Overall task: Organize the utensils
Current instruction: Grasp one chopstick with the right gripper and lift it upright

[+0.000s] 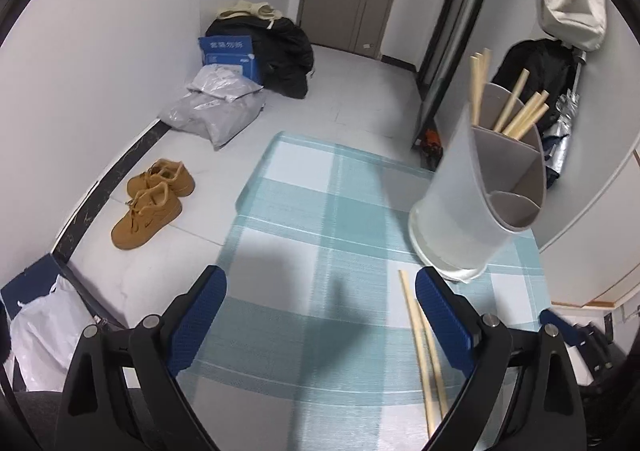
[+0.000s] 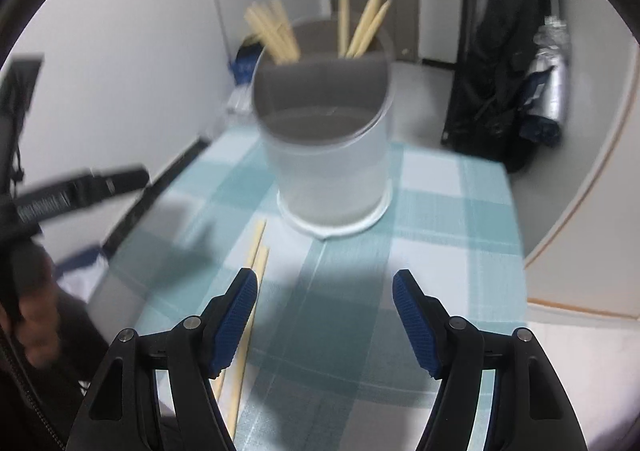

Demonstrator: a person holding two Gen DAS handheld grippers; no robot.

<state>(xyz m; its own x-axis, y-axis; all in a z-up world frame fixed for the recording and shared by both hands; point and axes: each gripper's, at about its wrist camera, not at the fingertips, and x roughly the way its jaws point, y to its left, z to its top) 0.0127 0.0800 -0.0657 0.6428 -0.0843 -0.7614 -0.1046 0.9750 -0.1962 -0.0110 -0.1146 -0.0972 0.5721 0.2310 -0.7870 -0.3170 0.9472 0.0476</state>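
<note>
A frosted white utensil holder (image 1: 472,195) with grey inner compartments stands on the teal checked tablecloth (image 1: 320,219); several wooden chopsticks (image 1: 516,111) stick out of its far compartments. It also shows in the right wrist view (image 2: 328,155), blurred, straight ahead. Two loose chopsticks (image 1: 424,355) lie on the cloth beside my left gripper's right finger (image 1: 444,319), and in the right wrist view (image 2: 250,311) they run under that gripper's left finger (image 2: 236,319). My left gripper (image 1: 320,283) is open and empty. My right gripper (image 2: 325,281) is open and empty.
The table's left edge drops to a floor with brown shoes (image 1: 152,203), grey parcels (image 1: 216,111) and dark clothes (image 1: 280,55). A black bag (image 2: 496,91) stands at the right. The other hand-held gripper (image 2: 72,191) shows blurred at the left of the right wrist view.
</note>
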